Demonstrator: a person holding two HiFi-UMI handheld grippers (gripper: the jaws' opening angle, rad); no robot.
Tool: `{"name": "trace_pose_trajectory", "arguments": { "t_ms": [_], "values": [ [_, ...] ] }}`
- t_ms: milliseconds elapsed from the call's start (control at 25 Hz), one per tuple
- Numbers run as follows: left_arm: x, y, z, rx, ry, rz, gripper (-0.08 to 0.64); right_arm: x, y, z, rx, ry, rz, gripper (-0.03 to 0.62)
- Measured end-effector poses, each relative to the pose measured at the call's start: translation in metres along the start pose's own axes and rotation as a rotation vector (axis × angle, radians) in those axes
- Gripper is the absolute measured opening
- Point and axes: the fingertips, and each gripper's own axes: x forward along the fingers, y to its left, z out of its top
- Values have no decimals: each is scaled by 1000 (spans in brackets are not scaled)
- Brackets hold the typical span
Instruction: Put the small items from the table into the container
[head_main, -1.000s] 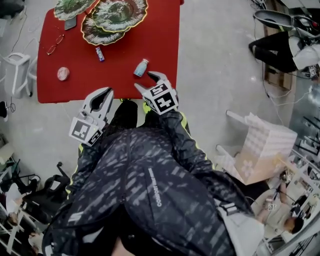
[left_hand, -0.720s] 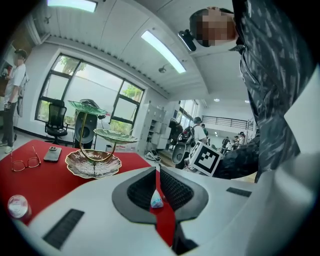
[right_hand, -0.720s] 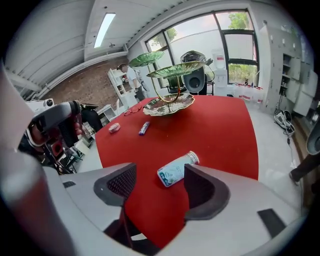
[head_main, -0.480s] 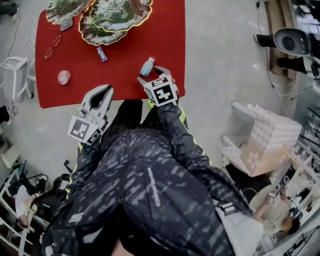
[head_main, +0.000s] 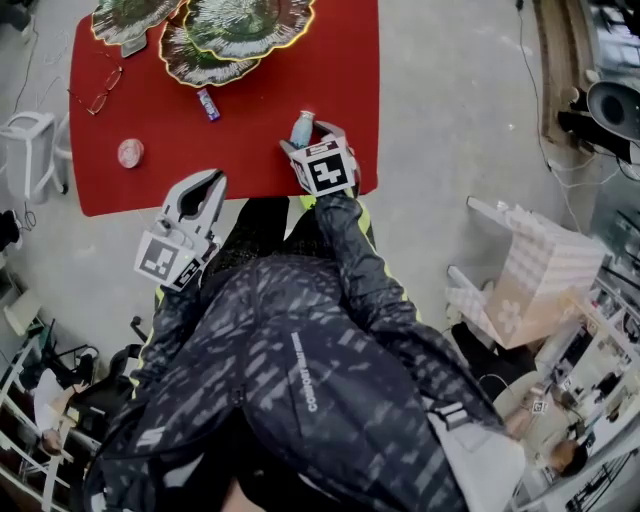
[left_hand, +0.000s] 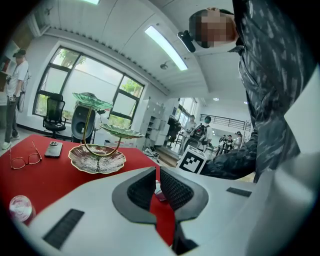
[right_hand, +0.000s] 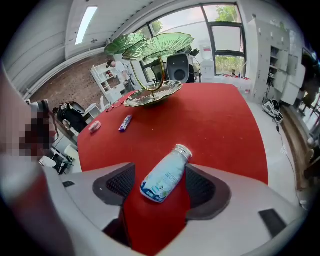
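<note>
A small pale-blue bottle (head_main: 302, 128) (right_hand: 165, 175) lies on its side on the red table (head_main: 340, 60), near the front edge. My right gripper (head_main: 312, 140) (right_hand: 160, 186) reaches down over it, open, one jaw on each side of the bottle and the pads not pressing it. A purple wrapped candy (head_main: 207, 104) (right_hand: 125, 122) and a pink round item (head_main: 130, 152) (left_hand: 21, 207) lie farther left. The tiered leaf-shaped dish stand (head_main: 240, 25) (left_hand: 97, 157) stands at the table's back. My left gripper (head_main: 207, 182) (left_hand: 156, 175) hovers at the front edge, shut, holding nothing.
Glasses (head_main: 97, 95) (left_hand: 22, 159) and a phone (left_hand: 52, 148) lie at the table's back left. A white stool (head_main: 30, 140) stands left of the table. White boxes (head_main: 540, 280) sit on the floor to the right.
My right gripper has moved forward and down onto the bottle and now straddles it. The left gripper has shifted little.
</note>
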Motion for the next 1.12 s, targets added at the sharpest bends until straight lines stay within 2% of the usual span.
{"name": "trace_pose_trajectory", "arguments": {
  "t_ms": [80,360,440,760,1120],
  "values": [
    [-2,1,1,1,-1,1,14,5,4,-3,-11,25,2,299],
    [-7,16,4,3,-2,12,13,17,-1,-12,-142,100,-73,294],
    [-7,20,7,5,-3,15,13,16,-5,-7,-175,82,-92,218],
    [-6,26,16,13,-21,22,14,14,-5,-11,-138,120,-35,202],
    [-3,27,33,32,-53,22,13,-10,11,12,-172,59,-16,202]
  ]
}}
